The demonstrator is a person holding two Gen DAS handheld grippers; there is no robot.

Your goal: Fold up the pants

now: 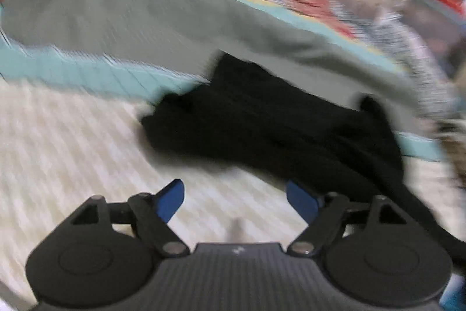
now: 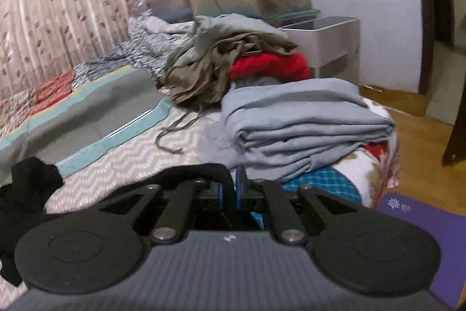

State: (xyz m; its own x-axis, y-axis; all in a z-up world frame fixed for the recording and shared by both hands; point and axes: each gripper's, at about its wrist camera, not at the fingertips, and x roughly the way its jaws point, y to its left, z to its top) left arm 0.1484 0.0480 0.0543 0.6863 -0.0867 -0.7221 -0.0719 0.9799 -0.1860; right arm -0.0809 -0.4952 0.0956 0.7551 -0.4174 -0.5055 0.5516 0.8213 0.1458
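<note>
The black pants (image 1: 276, 121) lie bunched on the white patterned bedspread (image 1: 72, 142), partly over a grey and teal quilt (image 1: 139, 19). My left gripper (image 1: 236, 201) is open just short of the pants' near edge, and nothing is between its blue fingers (image 1: 171, 201). This view is blurred. From the bunch a black strip of the pants runs off to the lower right. In the right wrist view the pants (image 2: 29, 188) sit at the left, and a black band of them arcs over to my right gripper (image 2: 229, 191), which is shut on it.
A folded grey-blue stack (image 2: 305, 118) lies ahead of the right gripper near the bed's edge. Behind it is a heap of olive clothes (image 2: 221, 60) and a red garment (image 2: 271, 66). A white bin (image 2: 329, 40), wooden floor and a purple mat (image 2: 422, 223) are to the right.
</note>
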